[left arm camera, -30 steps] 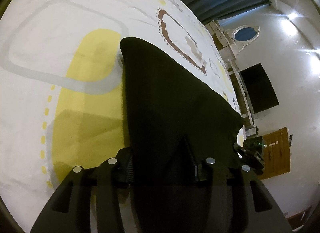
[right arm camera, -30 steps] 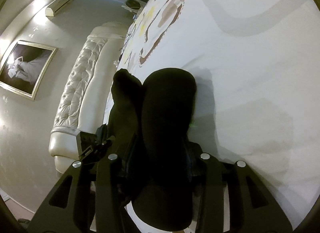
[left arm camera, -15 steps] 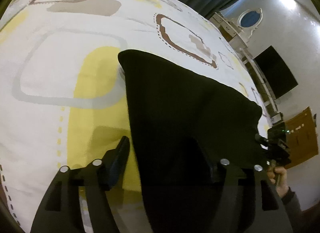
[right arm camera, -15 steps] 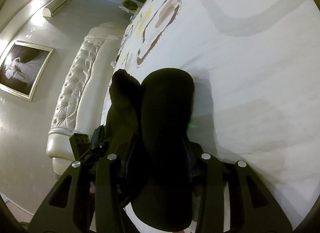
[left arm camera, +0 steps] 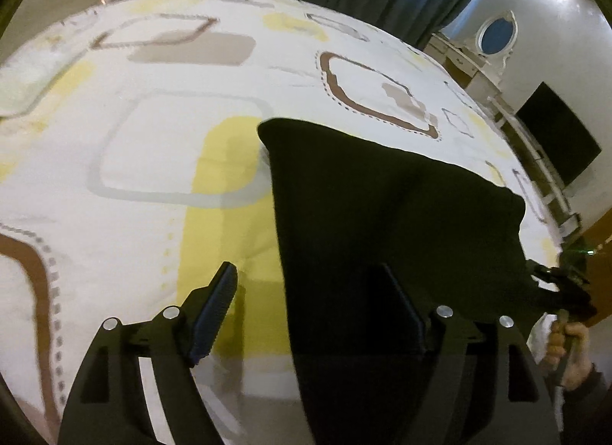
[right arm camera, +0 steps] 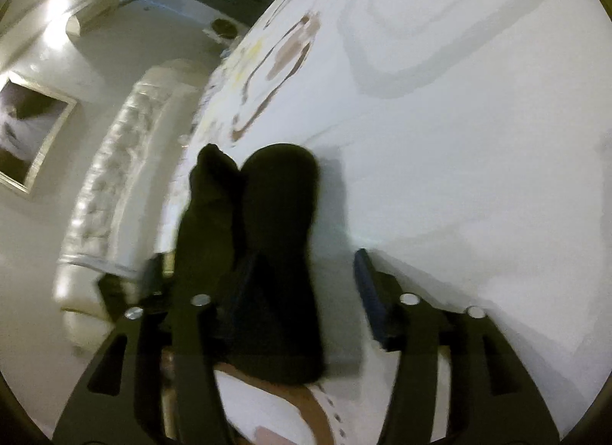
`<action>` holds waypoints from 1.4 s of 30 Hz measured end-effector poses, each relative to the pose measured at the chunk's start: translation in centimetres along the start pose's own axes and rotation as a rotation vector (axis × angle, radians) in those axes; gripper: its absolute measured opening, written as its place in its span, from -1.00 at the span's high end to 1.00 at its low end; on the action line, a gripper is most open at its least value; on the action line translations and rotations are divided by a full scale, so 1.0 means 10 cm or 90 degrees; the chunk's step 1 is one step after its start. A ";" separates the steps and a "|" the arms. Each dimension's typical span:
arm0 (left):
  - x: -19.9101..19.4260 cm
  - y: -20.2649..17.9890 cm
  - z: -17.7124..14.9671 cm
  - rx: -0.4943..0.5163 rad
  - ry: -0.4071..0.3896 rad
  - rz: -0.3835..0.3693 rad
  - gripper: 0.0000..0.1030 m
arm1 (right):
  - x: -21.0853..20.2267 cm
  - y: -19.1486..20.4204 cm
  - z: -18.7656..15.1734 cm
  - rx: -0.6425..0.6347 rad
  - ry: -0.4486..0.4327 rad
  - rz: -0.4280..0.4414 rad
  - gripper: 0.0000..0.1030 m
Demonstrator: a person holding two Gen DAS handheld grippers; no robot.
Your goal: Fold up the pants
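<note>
Lying between spread fingers (left arm camera: 225, 284), pants (left arm camera: 382, 223) (black)

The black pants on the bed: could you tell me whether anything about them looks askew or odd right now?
Nothing looks damaged. The black pants lie on the patterned bedspread, both grippers open. In the right wrist view their near end looks bunched into two humps rather than flat.

One pair of black pants (left arm camera: 386, 215), two grippers (left arm camera: 306, 315) (right arm camera: 302, 284), one patterned bedsheet (left arm camera: 145, 162)
</note>
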State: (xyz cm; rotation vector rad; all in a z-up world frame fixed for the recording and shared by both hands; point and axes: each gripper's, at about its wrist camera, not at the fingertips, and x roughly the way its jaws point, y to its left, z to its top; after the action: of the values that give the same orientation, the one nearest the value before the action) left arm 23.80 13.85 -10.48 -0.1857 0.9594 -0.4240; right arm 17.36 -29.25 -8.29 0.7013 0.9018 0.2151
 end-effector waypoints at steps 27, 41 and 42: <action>-0.78 -1.05 -1.14 0.079 -0.056 0.158 -0.64 | -0.25 1.16 -1.66 -0.237 -0.029 -0.198 -0.46; -0.85 -1.20 -1.17 0.092 -0.091 0.184 -0.64 | -0.27 1.19 -1.72 -0.244 -0.020 -0.187 -0.46; -0.85 -1.22 -1.17 0.097 -0.094 0.190 -0.64 | -0.27 1.19 -1.72 -0.245 -0.020 -0.188 -0.46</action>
State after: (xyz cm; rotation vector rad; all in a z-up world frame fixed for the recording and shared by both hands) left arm 6.63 6.87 -6.58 0.0634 0.7909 -0.2041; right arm 3.58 -13.41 -6.12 0.2109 0.8906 0.1089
